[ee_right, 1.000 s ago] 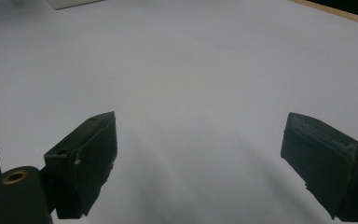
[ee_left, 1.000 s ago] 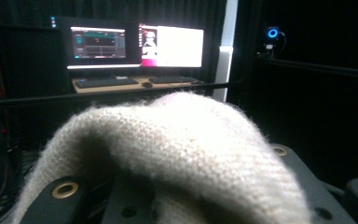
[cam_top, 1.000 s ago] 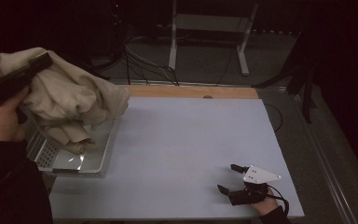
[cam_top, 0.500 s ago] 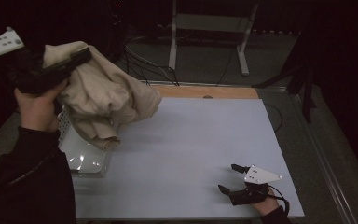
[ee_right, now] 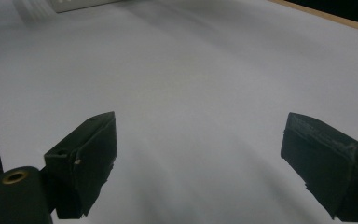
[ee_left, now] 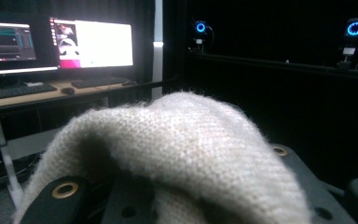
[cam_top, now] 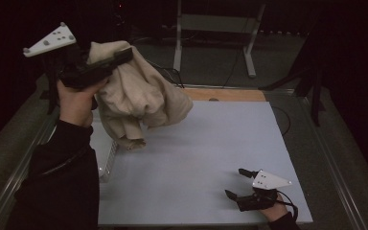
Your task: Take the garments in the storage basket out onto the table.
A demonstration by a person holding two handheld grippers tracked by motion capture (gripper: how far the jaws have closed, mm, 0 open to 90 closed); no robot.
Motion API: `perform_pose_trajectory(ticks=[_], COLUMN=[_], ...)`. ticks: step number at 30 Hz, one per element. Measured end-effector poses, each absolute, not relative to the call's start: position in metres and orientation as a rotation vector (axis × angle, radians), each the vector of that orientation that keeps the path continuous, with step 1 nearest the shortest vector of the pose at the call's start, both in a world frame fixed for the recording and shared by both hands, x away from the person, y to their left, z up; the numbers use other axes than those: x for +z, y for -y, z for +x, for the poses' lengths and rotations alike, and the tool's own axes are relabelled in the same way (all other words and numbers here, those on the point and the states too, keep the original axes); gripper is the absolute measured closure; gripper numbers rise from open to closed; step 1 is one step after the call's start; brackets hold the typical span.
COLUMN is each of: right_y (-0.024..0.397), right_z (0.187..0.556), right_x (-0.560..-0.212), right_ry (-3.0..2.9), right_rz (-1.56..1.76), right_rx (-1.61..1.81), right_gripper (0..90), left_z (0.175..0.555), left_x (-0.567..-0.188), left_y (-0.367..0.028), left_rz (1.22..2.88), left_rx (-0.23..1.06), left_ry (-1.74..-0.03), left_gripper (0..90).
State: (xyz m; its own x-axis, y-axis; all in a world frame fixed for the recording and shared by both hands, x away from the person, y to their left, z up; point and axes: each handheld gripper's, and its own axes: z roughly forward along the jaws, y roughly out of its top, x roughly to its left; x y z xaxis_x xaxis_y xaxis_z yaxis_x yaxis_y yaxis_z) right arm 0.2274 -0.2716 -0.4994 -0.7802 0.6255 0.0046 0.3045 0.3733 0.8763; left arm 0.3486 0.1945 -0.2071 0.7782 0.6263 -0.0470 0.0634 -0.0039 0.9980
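A cream knitted garment (cam_top: 139, 98) hangs bunched in the air over the table's left side, its lower folds dangling just above the white tabletop (cam_top: 201, 143). My left gripper (cam_top: 122, 55) is raised high and shut on the garment's top. In the left gripper view the knit (ee_left: 186, 140) drapes over both jaws and hides their tips. My right gripper (cam_top: 237, 184) rests on the table near the front right corner. Its jaws stand wide open over bare tabletop (ee_right: 191, 93) with nothing between them (ee_right: 198, 163).
A light wire basket (cam_top: 106, 160) sits at the table's left edge, partly behind my left arm. A wooden strip (cam_top: 230, 94) borders the far edge. Beyond the table stand metal stand legs (cam_top: 211, 43), monitors (ee_left: 91, 44) and dark surroundings.
My left gripper has carried the garment up and to the right, from above the basket to over the table. The right gripper has stayed where it was.
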Motion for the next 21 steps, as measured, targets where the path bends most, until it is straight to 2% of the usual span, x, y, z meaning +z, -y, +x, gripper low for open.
perform_pose_trajectory(ticks=[21], right_y=[0.273], right_z=[0.228], right_x=[-0.499], right_ry=[-2.305], right_rz=[0.817], right_rx=[1.38], right_gripper=[10.9], left_z=[0.386], left_x=[-0.237], left_y=[-0.111], left_rz=[1.626], left_rx=[0.352], left_ry=[-0.496], left_gripper=[71.1])
